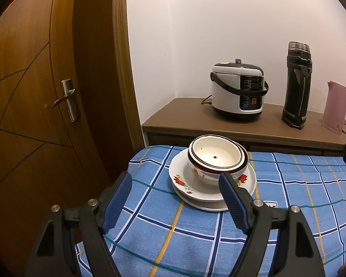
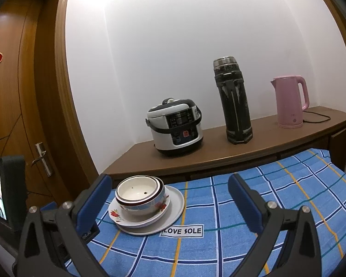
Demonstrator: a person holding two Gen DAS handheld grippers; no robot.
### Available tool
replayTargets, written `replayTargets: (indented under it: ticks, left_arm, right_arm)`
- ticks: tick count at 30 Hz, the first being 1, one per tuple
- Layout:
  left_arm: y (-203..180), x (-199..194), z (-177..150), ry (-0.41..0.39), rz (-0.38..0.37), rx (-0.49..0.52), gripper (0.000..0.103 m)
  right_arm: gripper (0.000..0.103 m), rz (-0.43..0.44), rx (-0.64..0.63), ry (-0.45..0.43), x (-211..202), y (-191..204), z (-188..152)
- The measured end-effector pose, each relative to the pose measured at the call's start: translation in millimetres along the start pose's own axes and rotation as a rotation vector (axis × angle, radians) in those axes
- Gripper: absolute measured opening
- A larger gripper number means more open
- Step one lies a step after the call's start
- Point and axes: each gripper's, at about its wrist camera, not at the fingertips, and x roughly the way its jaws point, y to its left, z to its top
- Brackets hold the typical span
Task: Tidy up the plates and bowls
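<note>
Your left gripper sits nearest the lens, jaws spread wide and holding nothing, its blue pads low over the checked cloth. Straight ahead, just past the fingertips, the stack stands on that cloth: two bowls nested one in the other on top of two plates, the upper plate with red flowers, the lower showing only as a white edge beneath it.

By the look of it, the stacking is done or nearly so. If you mean to tidy it, note that the inner bowl sits a little off-centre in the outer one; nudge it by the rim with one pad rather than pinching, and keep the other gripper clear so you do not drag the plates along the cloth. If you lift the stack, take the lowest plate by the edge, since glazed ware will likely slip.

Your right gripper is also wide open and empty, held level and aimed past the stack, which lies just beside its left finger. A rice cooker stands on the shelf behind, well apart from the dishes.
</note>
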Motion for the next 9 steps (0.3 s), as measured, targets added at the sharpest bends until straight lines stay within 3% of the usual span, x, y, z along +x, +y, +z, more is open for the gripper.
replayTargets:
  ticks: [9]
  left_arm:
    - [0.9, 2.3, 1.7, 0.015, -0.002, -0.015, 0.08]
  right_arm:
    - [0.103, -0.004, 0.011, 0.011, 1.6, -3.2, -0.3]
